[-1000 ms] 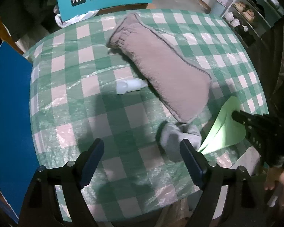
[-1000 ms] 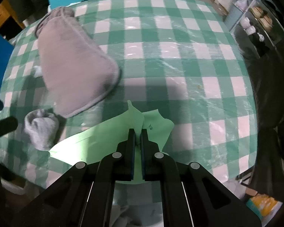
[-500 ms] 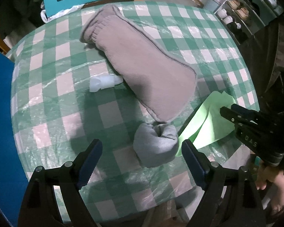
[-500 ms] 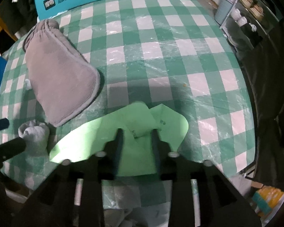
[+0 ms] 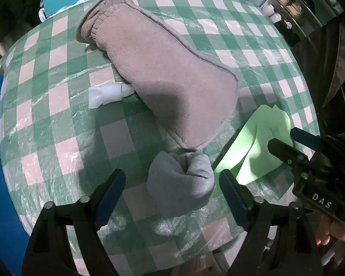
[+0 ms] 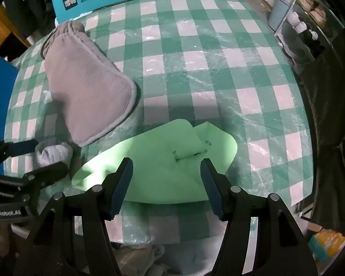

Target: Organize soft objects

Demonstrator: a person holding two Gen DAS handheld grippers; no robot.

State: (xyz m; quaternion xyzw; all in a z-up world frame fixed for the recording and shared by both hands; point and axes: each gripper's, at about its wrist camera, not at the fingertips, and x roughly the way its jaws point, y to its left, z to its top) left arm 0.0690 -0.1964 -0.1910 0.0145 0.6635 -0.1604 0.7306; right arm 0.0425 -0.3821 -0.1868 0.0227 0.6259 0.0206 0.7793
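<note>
**At the table's near edge: both grippers open**

In your left wrist view, your left gripper (image 5: 172, 184) straddles the rolled grey sock (image 5: 180, 184), its jaws just narrowed yet clear of it.

In your right wrist view, your right gripper (image 6: 166, 185), jaws just spread apart, hangs over the green cloth (image 6: 158, 161); bare checked tablecloth (image 6: 207, 69) lies beyond.

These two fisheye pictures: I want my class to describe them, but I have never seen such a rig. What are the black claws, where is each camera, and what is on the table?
A person holds a hand-held claw in each hand; a camera on each looks along its fingers. The left view shows the left claw open around a rolled grey sock, closing without touching. The right view shows the right claw, just opening, above a green cloth lying free. Also on the checked tablecloth: a grey mitt and a white wrapper. Nothing is held.
</note>
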